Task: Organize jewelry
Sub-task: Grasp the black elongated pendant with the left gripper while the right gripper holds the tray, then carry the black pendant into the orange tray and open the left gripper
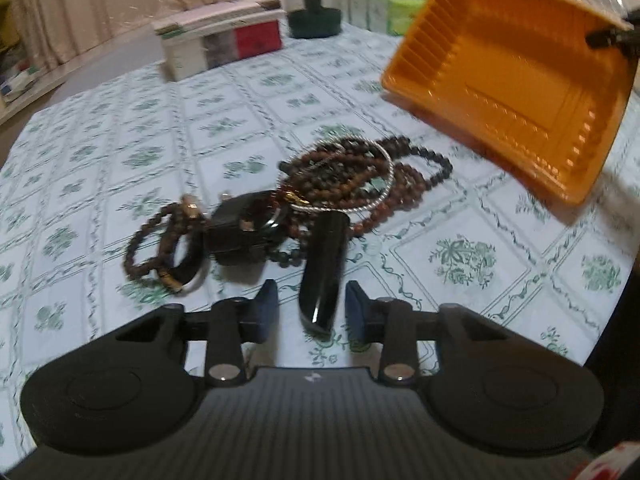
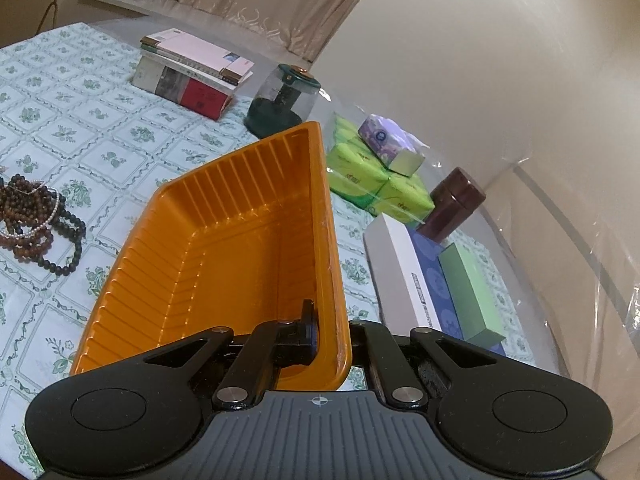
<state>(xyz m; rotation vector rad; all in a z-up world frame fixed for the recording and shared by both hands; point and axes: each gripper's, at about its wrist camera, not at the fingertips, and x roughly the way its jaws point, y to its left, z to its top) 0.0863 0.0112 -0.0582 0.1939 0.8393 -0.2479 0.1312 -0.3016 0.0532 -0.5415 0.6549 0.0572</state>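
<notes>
Between the fingers of the left gripper [image 1: 312, 308] lies the lower end of a glossy black bar-shaped piece [image 1: 322, 270], resting on the table [image 1: 120, 148]; a gap shows on each side of it, so the blue pads stand apart from it and grasp nothing. Just beyond its upper end sits the jewelry heap: a black watch [image 1: 244, 226], brown bead bracelets [image 1: 168, 246] to its left, and behind them a tangle of reddish and dark bead strands [image 1: 360, 178] with a thin silver bangle [image 1: 384, 184] lying over them.

Clenched on the near wall of the orange tray [image 2: 224, 248], the fingers of the right gripper [image 2: 334, 340] hold it tilted steeply above the table, its ribbed inside facing the heap. The tray is empty and hangs to the right of the jewelry, apart from it.

Farther back stand stacked books [image 2: 188, 72], a dark green dispenser [image 2: 280, 100], green tissue packs [image 2: 372, 180] and a brown jar [image 2: 452, 204].
</notes>
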